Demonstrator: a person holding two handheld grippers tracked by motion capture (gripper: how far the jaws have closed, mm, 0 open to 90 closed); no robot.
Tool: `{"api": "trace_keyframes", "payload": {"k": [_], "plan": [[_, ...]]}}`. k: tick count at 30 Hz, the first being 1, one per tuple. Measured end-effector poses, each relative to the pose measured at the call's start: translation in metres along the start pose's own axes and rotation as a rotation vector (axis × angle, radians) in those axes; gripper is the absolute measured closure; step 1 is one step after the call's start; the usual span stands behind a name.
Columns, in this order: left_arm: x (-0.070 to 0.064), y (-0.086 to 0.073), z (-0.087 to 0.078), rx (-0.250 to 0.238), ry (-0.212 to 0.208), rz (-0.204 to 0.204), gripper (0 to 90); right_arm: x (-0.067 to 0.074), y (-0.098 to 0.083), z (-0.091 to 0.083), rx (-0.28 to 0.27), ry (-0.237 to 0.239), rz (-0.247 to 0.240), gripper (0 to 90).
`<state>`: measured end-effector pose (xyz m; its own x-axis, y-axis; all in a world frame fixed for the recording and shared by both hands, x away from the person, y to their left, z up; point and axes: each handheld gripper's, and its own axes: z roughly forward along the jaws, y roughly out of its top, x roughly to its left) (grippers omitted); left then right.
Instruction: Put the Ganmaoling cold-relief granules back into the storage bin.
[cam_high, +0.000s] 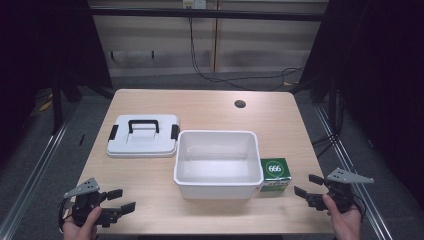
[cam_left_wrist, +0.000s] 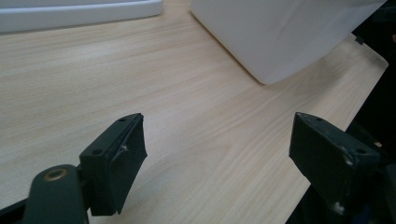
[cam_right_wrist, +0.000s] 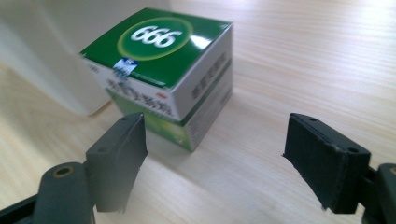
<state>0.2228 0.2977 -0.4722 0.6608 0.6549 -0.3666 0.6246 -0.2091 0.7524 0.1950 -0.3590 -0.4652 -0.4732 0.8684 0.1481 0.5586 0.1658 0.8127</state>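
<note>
We hold our right gripper (cam_high: 306, 185) with jaws apart, aimed at the green-and-white cardboard box (cam_high: 275, 175) beside the white plastic tub (cam_high: 218, 185), ready to grasp; left gripper (cam_high: 122, 200) waits, jaws apart too.

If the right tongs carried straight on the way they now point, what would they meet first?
Most likely the green box: it sits just ahead of the open right tongs, slightly off-centre, with the white tub close behind it.

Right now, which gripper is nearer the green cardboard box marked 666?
Right. The right gripper sits open just beside the green cardboard box; the left gripper is across the white plastic tub, at the near left corner.
</note>
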Motion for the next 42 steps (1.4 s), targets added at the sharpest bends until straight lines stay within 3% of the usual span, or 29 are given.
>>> {"api": "trace_keyframes", "payload": {"k": [5, 12, 17, 20, 22, 23, 26, 29, 31, 35, 42], "plan": [[0.001, 0.000, 0.000, -0.002, -0.003, -0.005, 18.6, -0.003, 0.002, -0.001, -0.020, 0.027, 0.022, 15.0], [0.001, 0.000, 0.000, -0.001, 0.000, -0.001, 18.6, 0.003, 0.007, 0.003, 0.006, 0.032, -0.032, 14.7], [0.001, 0.000, 0.000, -0.001, 0.000, -0.001, 18.6, 0.007, 0.013, 0.000, -0.004, 0.080, -0.040, 15.9], [0.000, 0.001, 0.001, 0.004, -0.004, 0.008, 18.6, 0.010, 0.018, -0.002, 0.010, 0.080, -0.051, 14.5], [0.000, 0.001, 0.000, -0.001, -0.008, 0.013, 18.6, 0.013, 0.023, -0.003, 0.002, 0.038, -0.099, 14.0], [0.000, 0.001, 0.000, -0.001, -0.008, 0.013, 18.6, 0.013, 0.023, -0.003, 0.002, 0.038, -0.099, 14.0], [0.000, 0.001, 0.000, -0.001, -0.007, 0.004, 18.6, 0.017, 0.032, -0.005, -0.011, 0.096, -0.116, 13.5], [0.000, 0.001, 0.000, -0.004, -0.006, 0.007, 18.6, 0.018, 0.037, -0.004, -0.011, 0.113, -0.122, 13.6], [0.000, 0.001, 0.000, -0.001, -0.009, 0.007, 18.6, 0.017, 0.044, -0.002, -0.008, 0.182, -0.129, 13.8], [0.000, 0.001, -0.001, -0.004, -0.006, 0.009, 18.6, 0.021, 0.053, -0.002, 0.021, 0.198, -0.161, 13.6], [0.000, 0.000, -0.001, -0.007, -0.007, 0.002, 18.6, 0.027, 0.078, 0.001, 0.021, 0.122, -0.241, 13.6]]}}
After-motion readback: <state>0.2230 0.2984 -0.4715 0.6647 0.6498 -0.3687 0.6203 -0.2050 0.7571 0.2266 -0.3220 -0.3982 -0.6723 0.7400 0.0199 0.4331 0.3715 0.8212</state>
